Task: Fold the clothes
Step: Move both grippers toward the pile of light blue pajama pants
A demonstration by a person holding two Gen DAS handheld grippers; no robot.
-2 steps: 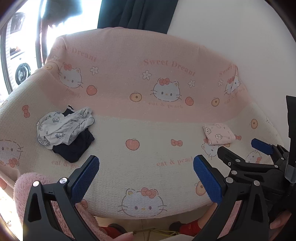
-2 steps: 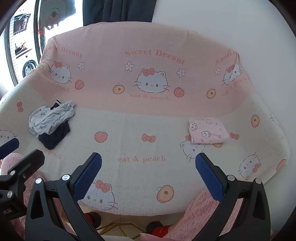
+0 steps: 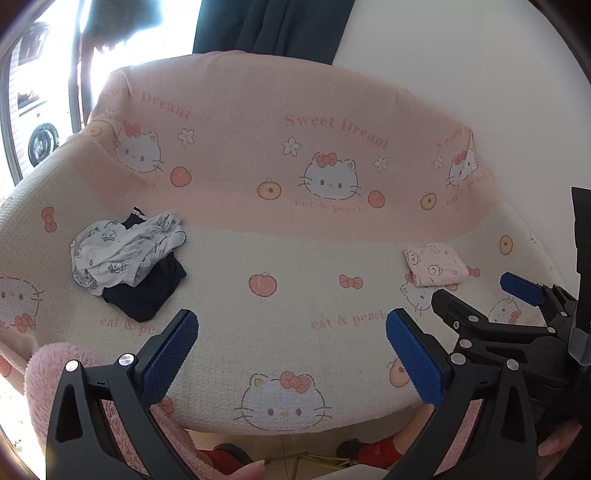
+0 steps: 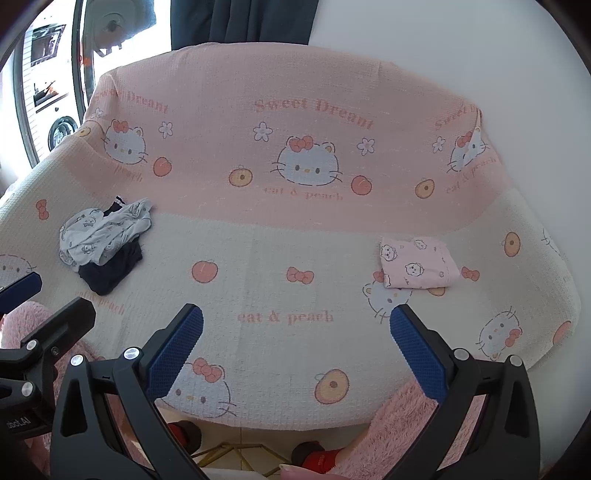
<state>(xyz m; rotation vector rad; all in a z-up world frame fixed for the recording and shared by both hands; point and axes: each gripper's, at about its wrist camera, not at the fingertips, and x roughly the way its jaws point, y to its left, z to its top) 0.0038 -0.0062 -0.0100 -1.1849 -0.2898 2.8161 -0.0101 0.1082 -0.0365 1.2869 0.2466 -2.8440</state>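
A crumpled white printed garment (image 3: 125,247) (image 4: 103,232) lies on top of a dark navy one (image 3: 147,291) (image 4: 110,269) at the left of the sofa seat. At the right of the seat rests a folded pink printed garment (image 3: 436,264) (image 4: 417,264). My left gripper (image 3: 291,354) hovers open over the seat's front edge, nothing between its blue pads. Beside it my right gripper (image 4: 295,350) is open and empty too; in the left wrist view it (image 3: 476,295) shows at the right, below the pink garment.
The sofa wears a pink and cream cat-print cover (image 3: 295,229) (image 4: 295,229). Fluffy pink fabric (image 3: 48,376) (image 4: 399,424) hangs at the front edge. A person's red socks (image 3: 376,448) (image 4: 317,459) show on the floor below. White wall stands right, dark curtain (image 3: 273,26) behind.
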